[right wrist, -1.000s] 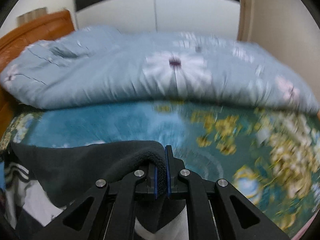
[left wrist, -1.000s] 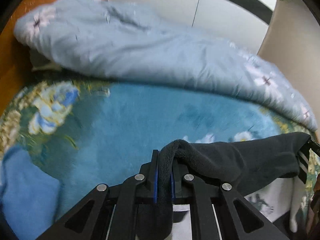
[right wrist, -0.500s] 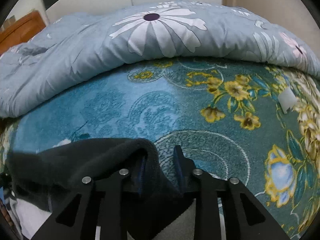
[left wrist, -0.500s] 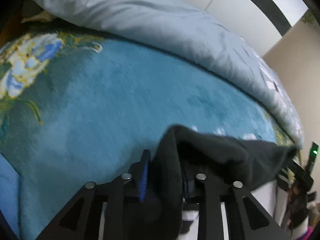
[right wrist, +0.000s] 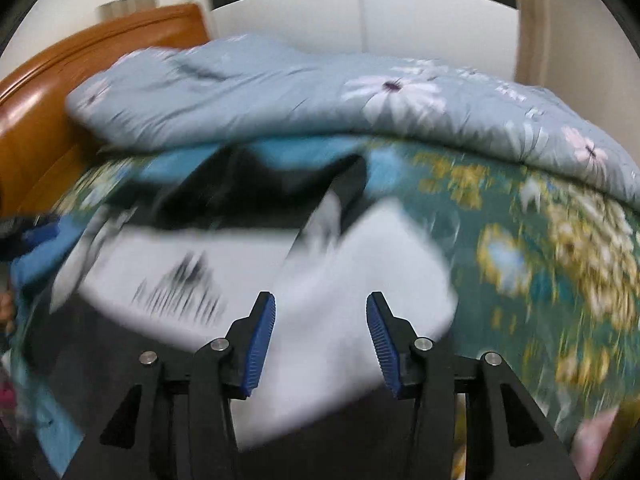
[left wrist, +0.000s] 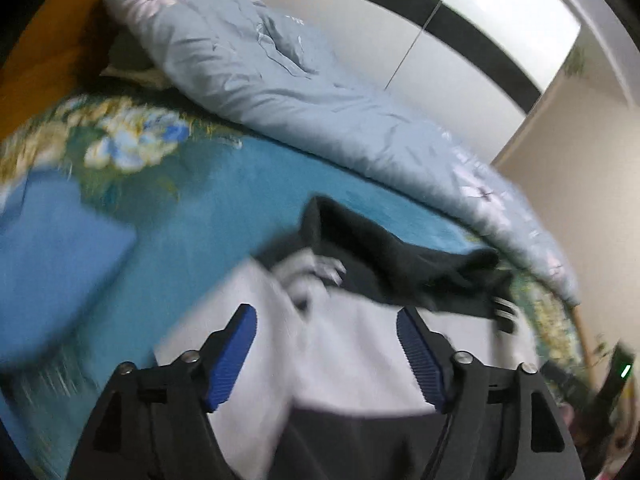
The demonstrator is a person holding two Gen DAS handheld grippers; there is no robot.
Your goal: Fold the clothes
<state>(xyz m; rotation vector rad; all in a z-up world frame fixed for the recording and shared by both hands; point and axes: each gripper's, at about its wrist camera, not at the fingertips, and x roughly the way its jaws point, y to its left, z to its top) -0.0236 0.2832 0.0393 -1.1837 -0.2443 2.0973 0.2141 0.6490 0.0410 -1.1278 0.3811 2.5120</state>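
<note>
Teal floral bedspread carries the dark-and-white garment, seemingly doubled over near; left gripper and right gripper gape empty, so smoothing probably remains.

The left gripper and right gripper look alike: black angular linkage arms fixed with round silver screws, each finger faced with a ribbed blue pad.
</note>
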